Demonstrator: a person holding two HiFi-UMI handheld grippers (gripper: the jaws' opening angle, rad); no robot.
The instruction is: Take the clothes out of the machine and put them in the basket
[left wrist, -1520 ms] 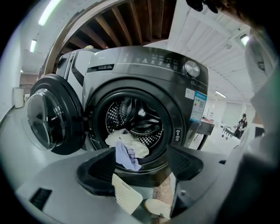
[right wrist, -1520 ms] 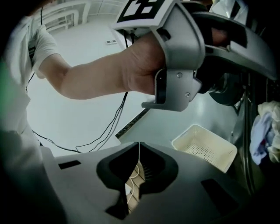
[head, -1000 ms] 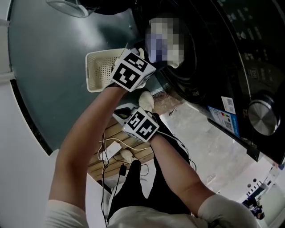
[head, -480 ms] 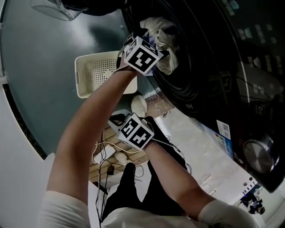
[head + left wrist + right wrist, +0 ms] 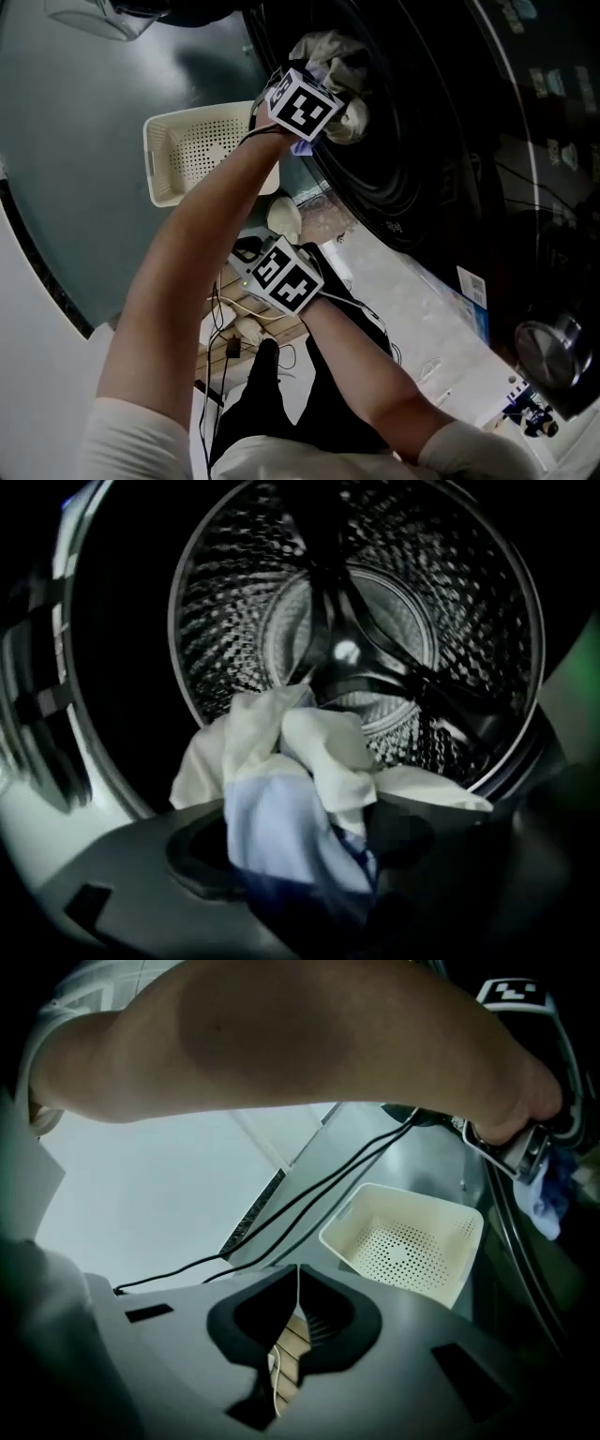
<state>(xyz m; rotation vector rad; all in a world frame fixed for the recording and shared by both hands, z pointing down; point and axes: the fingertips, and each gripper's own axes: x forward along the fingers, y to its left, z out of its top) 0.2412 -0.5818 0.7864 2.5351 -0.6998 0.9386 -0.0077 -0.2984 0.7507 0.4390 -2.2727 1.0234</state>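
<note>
A bundle of white and pale blue clothes [image 5: 300, 789] bulges out of the washing machine's drum [image 5: 375, 621] at its door opening. My left gripper [image 5: 314, 855] is at the drum's mouth; its jaws have just been closing and the bundle fills the gap between them. In the head view its marker cube [image 5: 305, 101] sits against the clothes [image 5: 333, 56]. A blue end [image 5: 548, 1194] hangs below it. My right gripper [image 5: 298, 1283] is shut and empty, held low above the floor. The cream perforated basket [image 5: 155, 164] stands left of the machine, with nothing in it [image 5: 347, 1227].
Black cables [image 5: 309, 1194] run from the left gripper across the floor. A wooden slatted board with white cords [image 5: 239, 323] lies under my right hand. The machine's dark front and control knob [image 5: 548, 347] fill the right side. My left forearm [image 5: 281, 1035] spans above the right gripper.
My left gripper has gone from over the basket to the drum's mouth, and the clothes now sit between its jaws. The right gripper has hardly shifted.
</note>
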